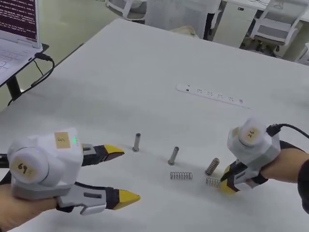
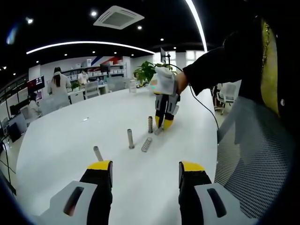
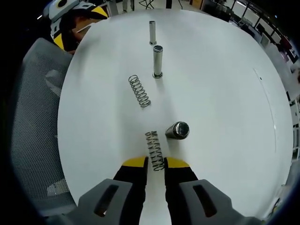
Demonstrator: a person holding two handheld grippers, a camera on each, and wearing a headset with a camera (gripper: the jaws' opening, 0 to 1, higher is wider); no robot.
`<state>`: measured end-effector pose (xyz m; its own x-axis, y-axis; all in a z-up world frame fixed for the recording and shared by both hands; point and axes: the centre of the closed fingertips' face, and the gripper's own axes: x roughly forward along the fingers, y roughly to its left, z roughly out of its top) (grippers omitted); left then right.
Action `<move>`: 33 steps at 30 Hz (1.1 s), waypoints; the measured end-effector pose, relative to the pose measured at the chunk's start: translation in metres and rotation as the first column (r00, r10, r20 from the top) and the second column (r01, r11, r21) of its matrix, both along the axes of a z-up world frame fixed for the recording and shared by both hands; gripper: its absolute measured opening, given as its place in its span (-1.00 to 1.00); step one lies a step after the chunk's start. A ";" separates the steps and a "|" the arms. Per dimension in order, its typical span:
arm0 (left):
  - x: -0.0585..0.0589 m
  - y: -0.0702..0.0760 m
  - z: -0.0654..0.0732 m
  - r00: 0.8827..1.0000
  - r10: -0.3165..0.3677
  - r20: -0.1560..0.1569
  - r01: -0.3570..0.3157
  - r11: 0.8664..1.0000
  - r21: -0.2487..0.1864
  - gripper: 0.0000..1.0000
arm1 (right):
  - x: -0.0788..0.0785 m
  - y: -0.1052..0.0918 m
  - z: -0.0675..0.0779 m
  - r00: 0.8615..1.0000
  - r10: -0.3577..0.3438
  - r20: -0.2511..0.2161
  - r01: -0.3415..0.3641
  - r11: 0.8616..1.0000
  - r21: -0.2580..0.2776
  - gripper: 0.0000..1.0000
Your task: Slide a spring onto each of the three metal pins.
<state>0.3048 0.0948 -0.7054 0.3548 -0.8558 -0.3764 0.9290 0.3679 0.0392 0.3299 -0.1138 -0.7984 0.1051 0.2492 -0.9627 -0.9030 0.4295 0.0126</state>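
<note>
The counter (image 1: pixel 145 63) is smooth, matt white. The pin (image 3: pixel 157 61) at 12 o'clock from the right claw (image 3: pixel 156 164) is bright polished metal. The spring (image 3: pixel 154 149) between that claw's tips is thin, dull-grey wire. The right claw and the left claw (image 2: pixel 145 169) both have glossy white plastic shells and matt black fingers (image 2: pixel 101 197) capped in yellow. The chair (image 3: pixel 37 117) is grey woven mesh.

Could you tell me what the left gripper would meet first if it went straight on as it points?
Probably the nearest metal pin, standing just ahead of one jaw of the left gripper; if that clears, the spring lying on the table. Depth is uncertain.
</note>
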 end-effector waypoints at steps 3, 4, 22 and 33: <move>0.000 0.001 0.000 1.000 0.001 -0.001 -0.001 1.000 0.000 0.04 | 0.000 0.000 0.000 1.000 0.007 0.009 -0.007 1.000 0.000 -0.78; 0.000 0.001 0.000 1.000 0.001 -0.001 -0.001 1.000 0.000 0.04 | 0.000 0.000 0.000 1.000 0.011 0.014 -0.011 1.000 -0.001 -0.78; -0.003 -0.003 0.002 1.000 -0.011 0.003 0.011 1.000 0.003 0.01 | -0.008 0.000 0.003 0.999 0.020 0.035 -0.020 1.000 0.005 -0.83; -0.007 -0.012 0.008 0.999 -0.047 0.019 0.047 0.999 0.007 -0.02 | -0.025 0.000 0.012 0.999 -0.005 0.037 0.004 1.000 0.024 -0.84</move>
<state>0.2973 0.0826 -0.6970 0.3215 -0.8691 -0.3759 0.9443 0.3238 0.0590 0.3052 -0.1134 -0.7866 0.1418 0.2715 -0.9519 -0.9011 0.4336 -0.0105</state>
